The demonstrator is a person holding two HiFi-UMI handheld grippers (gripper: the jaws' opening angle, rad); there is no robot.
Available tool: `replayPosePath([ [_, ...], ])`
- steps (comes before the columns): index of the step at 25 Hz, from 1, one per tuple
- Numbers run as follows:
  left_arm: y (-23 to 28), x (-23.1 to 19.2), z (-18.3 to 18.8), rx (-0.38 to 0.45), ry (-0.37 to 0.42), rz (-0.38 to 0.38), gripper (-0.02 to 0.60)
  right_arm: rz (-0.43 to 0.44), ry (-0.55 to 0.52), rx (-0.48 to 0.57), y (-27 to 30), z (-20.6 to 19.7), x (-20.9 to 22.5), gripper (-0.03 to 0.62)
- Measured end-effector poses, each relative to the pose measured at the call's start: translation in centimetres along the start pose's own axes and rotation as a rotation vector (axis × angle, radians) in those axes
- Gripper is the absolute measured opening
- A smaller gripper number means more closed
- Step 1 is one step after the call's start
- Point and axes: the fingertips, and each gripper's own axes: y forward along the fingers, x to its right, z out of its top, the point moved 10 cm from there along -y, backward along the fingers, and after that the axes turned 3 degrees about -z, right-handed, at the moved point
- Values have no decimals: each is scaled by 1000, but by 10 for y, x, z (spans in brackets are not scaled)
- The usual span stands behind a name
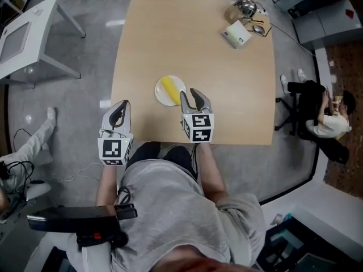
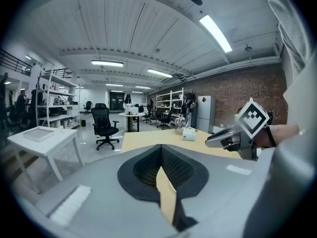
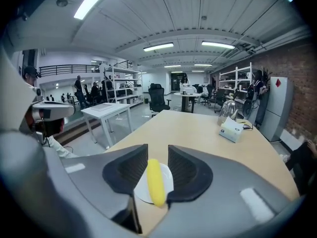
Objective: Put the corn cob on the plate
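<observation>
A yellow corn cob [image 1: 168, 86] lies on a small white plate [image 1: 164, 99] near the front of the wooden table [image 1: 193, 44]. My right gripper [image 1: 190, 93] hovers just right of the plate and near it. In the right gripper view the corn cob [image 3: 155, 181] and plate [image 3: 168, 178] show through the gap of the right gripper [image 3: 157, 155], whose jaws stand apart and press on nothing. My left gripper [image 1: 123, 104] hangs off the table's front left edge. In its own view the left gripper [image 2: 160, 150] has its tips together, empty.
A white tissue box [image 1: 236, 35], a glass jar [image 1: 245, 5] and cables sit at the table's far right corner. A white side table [image 1: 25, 35] stands to the left. A seated person and an office chair [image 1: 298, 103] are at the right; another person's leg [image 1: 34, 143] is at the left.
</observation>
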Motion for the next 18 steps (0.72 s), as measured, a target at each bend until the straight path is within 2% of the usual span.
replayPosePath([
  [6, -1, 10, 20, 32, 43, -41, 20, -57, 32, 95, -38, 3, 1, 86],
  [10, 4, 18, 25, 53, 63, -83, 20, -104, 55, 132, -56, 1, 9, 75],
  [18, -2, 28, 33, 71, 121, -112, 20, -172, 78, 190, -88, -11, 14, 57],
])
